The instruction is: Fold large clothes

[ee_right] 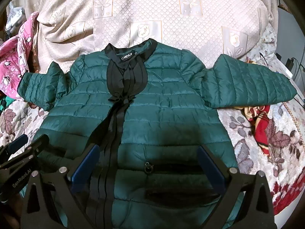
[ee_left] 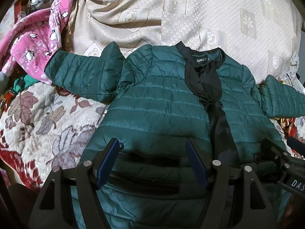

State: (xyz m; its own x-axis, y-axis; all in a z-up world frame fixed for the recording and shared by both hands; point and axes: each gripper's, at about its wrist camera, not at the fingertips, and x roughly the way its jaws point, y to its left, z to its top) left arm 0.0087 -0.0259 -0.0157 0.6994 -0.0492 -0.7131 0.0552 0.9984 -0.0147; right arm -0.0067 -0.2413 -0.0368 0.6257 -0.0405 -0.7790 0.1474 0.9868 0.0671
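Left gripper (ee_left: 152, 150) and right gripper (ee_right: 148, 158) sit side by side, both pointing forward with jaws spread wide.

Both wrist cameras look forward and down, from close above the hem, at the same green jacket (ee_left: 162, 99) (ee_right: 144, 103), side by side.

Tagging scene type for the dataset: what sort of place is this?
Likely a home bedroom: the green quilted jacket lies spread on a floral blanket, a beige patterned bedspread behind it and pink penguin-print clothing heaped nearby.
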